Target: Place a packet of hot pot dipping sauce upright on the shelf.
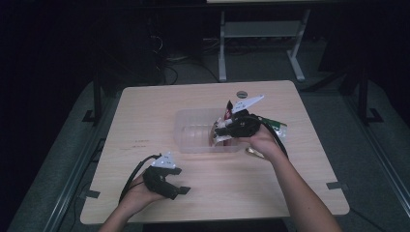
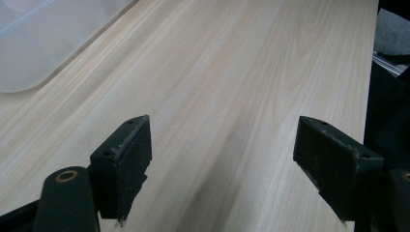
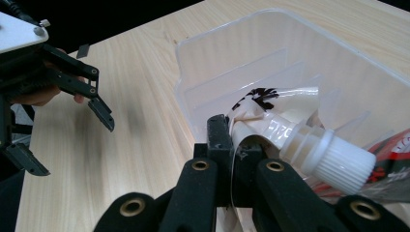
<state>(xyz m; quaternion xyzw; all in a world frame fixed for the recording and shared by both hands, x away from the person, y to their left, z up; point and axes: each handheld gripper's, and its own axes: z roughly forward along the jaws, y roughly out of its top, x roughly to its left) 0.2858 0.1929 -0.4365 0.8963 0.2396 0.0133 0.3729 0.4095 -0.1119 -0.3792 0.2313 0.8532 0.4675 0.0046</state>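
Over the bin, the right gripper has its jaws clamped on a spouted pouch, not yet dropped in; near left, the left gripper waits, jaws apart.

High view: dim overall — the table is lit from above, surroundings nearly black, detail soft. Gripper views: brighter, wood grain sharp — nearest jaw parts slightly blurred, faint shadows.
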